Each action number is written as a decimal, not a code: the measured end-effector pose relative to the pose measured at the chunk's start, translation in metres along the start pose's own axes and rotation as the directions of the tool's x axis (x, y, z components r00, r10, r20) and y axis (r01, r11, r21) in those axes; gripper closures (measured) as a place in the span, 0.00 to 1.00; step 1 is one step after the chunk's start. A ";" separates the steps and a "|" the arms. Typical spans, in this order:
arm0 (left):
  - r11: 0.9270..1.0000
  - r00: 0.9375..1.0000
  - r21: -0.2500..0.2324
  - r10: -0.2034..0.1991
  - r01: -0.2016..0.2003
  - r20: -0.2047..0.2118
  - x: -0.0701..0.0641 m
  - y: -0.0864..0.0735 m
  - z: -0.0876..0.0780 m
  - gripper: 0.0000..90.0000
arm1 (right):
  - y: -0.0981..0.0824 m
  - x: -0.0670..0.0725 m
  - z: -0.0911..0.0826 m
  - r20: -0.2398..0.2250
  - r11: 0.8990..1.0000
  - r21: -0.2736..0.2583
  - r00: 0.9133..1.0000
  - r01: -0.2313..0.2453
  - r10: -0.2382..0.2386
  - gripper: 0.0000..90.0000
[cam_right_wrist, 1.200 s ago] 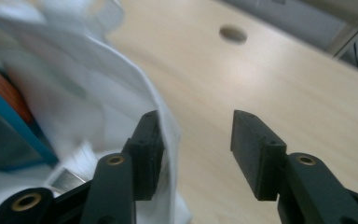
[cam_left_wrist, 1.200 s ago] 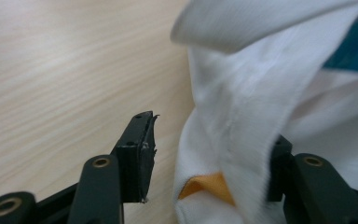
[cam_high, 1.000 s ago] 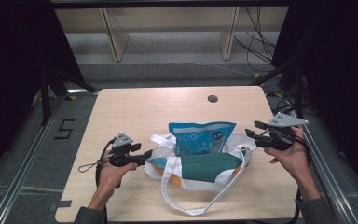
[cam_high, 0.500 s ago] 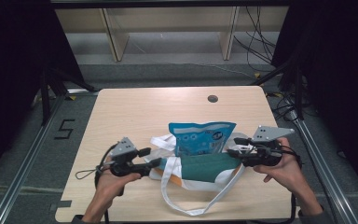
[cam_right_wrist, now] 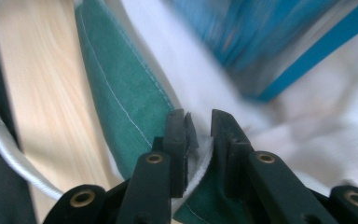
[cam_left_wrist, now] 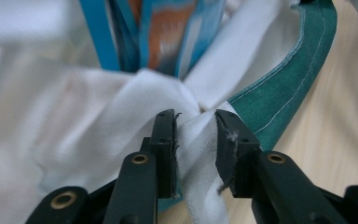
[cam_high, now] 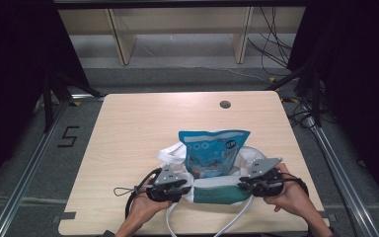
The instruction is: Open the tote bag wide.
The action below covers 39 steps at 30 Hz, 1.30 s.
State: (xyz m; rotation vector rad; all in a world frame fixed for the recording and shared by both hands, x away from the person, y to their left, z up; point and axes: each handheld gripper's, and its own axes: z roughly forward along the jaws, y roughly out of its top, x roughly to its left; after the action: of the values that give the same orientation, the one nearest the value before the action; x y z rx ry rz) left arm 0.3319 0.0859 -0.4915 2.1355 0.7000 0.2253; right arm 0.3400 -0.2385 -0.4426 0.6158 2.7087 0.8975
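Observation:
A white cloth bag with a green band [cam_high: 217,195] lies near the table's front edge, and a blue snack pouch [cam_high: 213,150] stands in its mouth. My left gripper [cam_high: 188,188] sits at the bag's left side. In the left gripper view it [cam_left_wrist: 196,122] is shut on a fold of the white bag cloth [cam_left_wrist: 193,140], with the green band [cam_left_wrist: 284,93] just to the right. My right gripper [cam_high: 242,184] is at the bag's right side. In the right gripper view it [cam_right_wrist: 198,122] is shut on the bag's rim [cam_right_wrist: 200,161], beside the green band [cam_right_wrist: 121,93]. The blurred pouch [cam_right_wrist: 261,42] lies beyond.
The light wooden table [cam_high: 138,128] has a dark round hole [cam_high: 225,104] near its far edge. The bag's white straps [cam_high: 234,219] trail toward the front edge. A thin cable loop [cam_high: 123,191] lies left of the left hand. Metal rails [cam_high: 29,168] flank the table.
Both grippers have moved inward and toward the front edge, from wide of the bag to its two sides. They now pinch its cloth. The pouch stands more upright in the bag's mouth.

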 end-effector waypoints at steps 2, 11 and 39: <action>0.999 0.999 0.043 0.023 -0.022 -0.026 -0.001 -0.006 0.010 0.78 | -0.010 -0.001 0.019 -0.017 0.999 0.040 1.000 0.011 -0.010 0.86; 0.998 0.997 0.054 0.020 -0.016 -0.070 0.008 -0.002 0.017 0.78 | -0.013 -0.004 0.040 0.055 0.997 0.045 0.997 -0.065 0.062 0.90; 0.998 0.969 -0.056 -0.003 -0.011 -0.248 0.068 0.044 -0.031 0.64 | 0.022 -0.082 -0.009 0.241 0.978 -0.204 0.965 -0.052 0.101 0.86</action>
State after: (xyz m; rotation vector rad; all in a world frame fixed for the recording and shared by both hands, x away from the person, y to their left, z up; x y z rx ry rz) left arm 0.3938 0.1236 -0.4441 2.0741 0.8220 0.5159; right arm 0.4169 -0.2639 -0.4160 0.7419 2.3533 1.0149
